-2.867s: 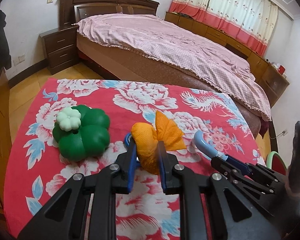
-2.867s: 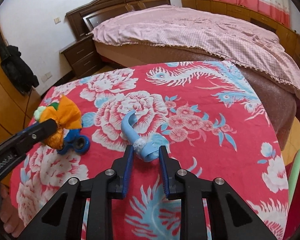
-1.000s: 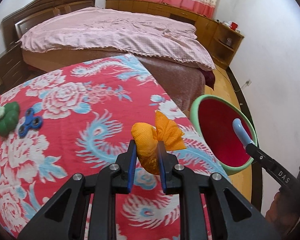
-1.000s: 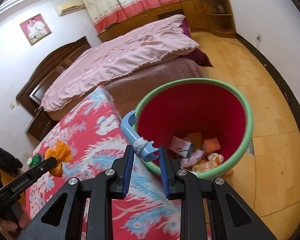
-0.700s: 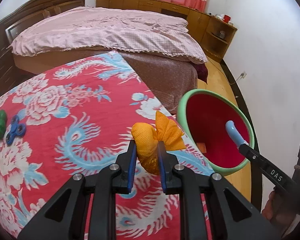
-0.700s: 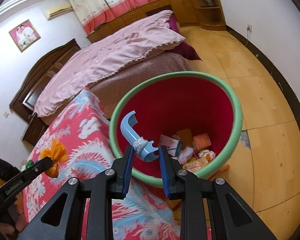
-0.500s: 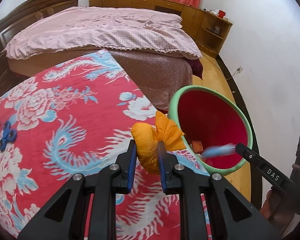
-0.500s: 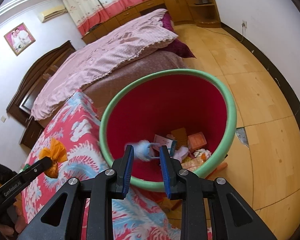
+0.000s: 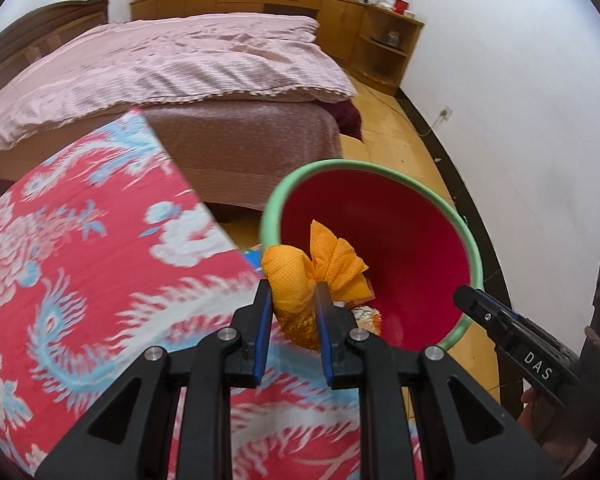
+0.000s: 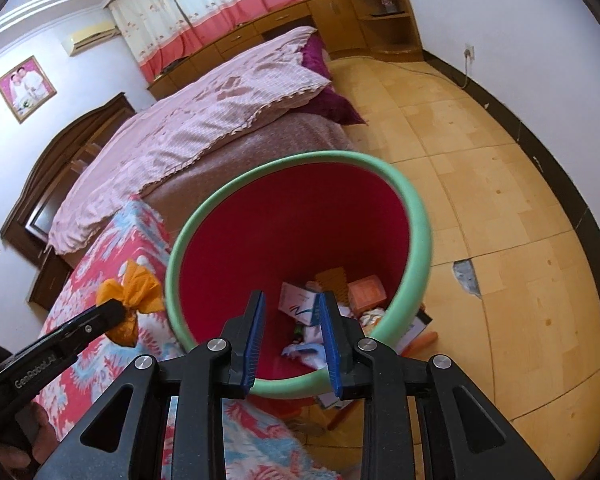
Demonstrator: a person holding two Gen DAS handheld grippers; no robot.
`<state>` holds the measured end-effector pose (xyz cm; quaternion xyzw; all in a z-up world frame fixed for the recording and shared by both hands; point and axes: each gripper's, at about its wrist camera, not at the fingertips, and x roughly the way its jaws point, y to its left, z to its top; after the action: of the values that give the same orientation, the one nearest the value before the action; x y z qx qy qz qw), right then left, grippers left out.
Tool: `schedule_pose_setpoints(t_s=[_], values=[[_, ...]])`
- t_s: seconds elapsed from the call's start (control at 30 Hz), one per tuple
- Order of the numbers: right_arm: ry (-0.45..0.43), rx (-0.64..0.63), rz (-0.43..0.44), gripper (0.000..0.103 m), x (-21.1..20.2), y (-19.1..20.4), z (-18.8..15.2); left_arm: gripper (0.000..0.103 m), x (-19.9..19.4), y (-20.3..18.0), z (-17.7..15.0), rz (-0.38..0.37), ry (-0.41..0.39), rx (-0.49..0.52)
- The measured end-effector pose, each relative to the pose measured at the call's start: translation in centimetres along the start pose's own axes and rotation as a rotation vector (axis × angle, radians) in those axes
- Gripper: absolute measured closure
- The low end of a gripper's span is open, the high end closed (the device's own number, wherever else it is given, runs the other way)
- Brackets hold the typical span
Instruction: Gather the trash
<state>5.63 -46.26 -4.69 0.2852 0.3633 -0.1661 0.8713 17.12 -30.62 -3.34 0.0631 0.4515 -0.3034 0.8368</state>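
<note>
Your left claw (image 9: 291, 304) is clamped on the orange wrapper bundle (image 9: 300, 276), pinching it at the fat lower body with the twisted top flaring above the blue pads. It looks light, soft and crinkly, so that mid-body pinch seems right; the loose twist would likely slip. The bundle hangs at the near rim of the red bin (image 9: 466, 236), just past the flowered tablecloth (image 9: 100, 272). Your right claw (image 10: 291, 340) stands apart and empty above the bin, with boxes and scraps (image 10: 332, 300) lying in the bottom.
</note>
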Motion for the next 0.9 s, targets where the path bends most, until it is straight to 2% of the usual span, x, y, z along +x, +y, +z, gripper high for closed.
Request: schedule_pose_setpoints(t_s=[0.17,0.3,0.37,0.57,0.7,0.9], values=[[-0.002,0.018,-0.014,0.075,-0.1,-0.9,0.1,0.081,1.1,-1.0,0.4,-0.025,0.010,0.008],[0.000,0.026,-0.016,0.072,0.0,-1.1,0.2,0.074,1.5,-1.2,0.6,-0.047,0.020,-0.002],[-0.001,0.028,-0.013,0.065,0.0,-1.1,0.2,0.068,1.6,-1.2,0.6,-0.045,0.018,-0.004],[0.000,0.015,-0.007,0.060,-0.3,-0.6,0.0,0.067,0.8,-0.5,0.1,-0.021,0.010,-0.034],[0.001,-0.002,0.000,0.046,-0.8,0.3,-0.3,0.060,-0.3,0.6,-0.4,0.003,-0.002,-0.064],[0.002,-0.049,0.006,0.037,-1.8,2.3,-1.1,0.055,-2.7,2.6,-1.7,0.053,-0.028,-0.109]])
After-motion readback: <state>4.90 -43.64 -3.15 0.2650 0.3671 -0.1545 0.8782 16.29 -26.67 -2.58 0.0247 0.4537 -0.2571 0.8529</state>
